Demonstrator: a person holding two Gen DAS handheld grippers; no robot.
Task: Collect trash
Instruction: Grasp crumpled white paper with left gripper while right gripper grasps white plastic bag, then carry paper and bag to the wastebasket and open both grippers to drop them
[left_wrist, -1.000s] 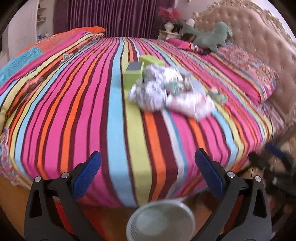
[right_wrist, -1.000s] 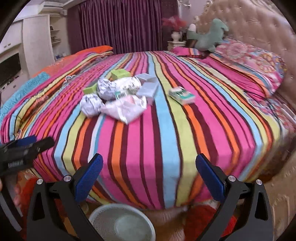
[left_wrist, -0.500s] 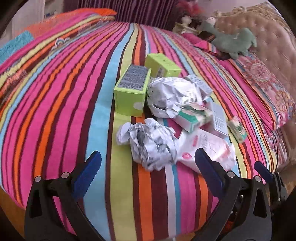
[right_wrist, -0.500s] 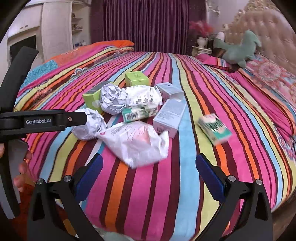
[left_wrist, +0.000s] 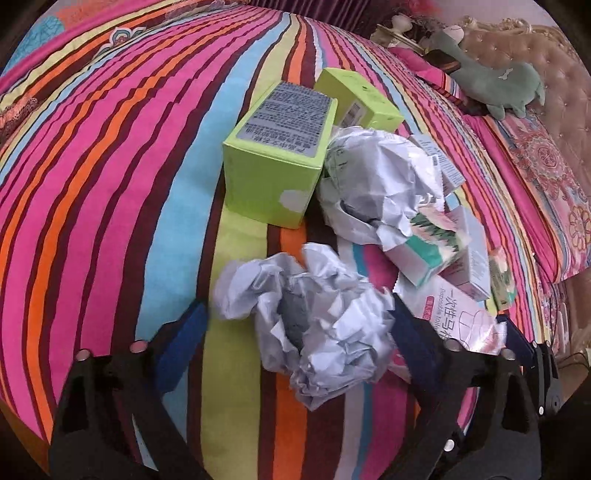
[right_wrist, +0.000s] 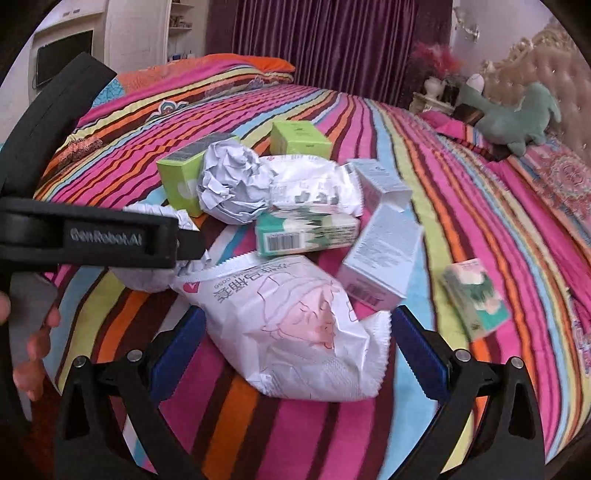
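A pile of trash lies on the striped bed. My left gripper (left_wrist: 297, 343) is open, with a crumpled white paper ball (left_wrist: 310, 325) between its fingers. My right gripper (right_wrist: 299, 347) is open around a white printed plastic bag (right_wrist: 295, 325). Behind them lie a second paper ball (right_wrist: 229, 184), two green boxes (left_wrist: 277, 155) (right_wrist: 299, 138), a teal and white carton (right_wrist: 306, 230), pale blue boxes (right_wrist: 380, 258) and a small tissue pack (right_wrist: 476, 299). The left gripper also shows in the right wrist view (right_wrist: 92, 236).
The striped bedspread (left_wrist: 92, 184) covers the whole bed. A green plush toy (right_wrist: 517, 118) and pillows lie by the tufted headboard (right_wrist: 554, 74) at the right. Purple curtains (right_wrist: 325, 40) and a nightstand stand behind the bed.
Both grippers have moved forward from the floor side of the bed over the pile. The left now straddles the paper ball, the right the plastic bag. The bin has left view.
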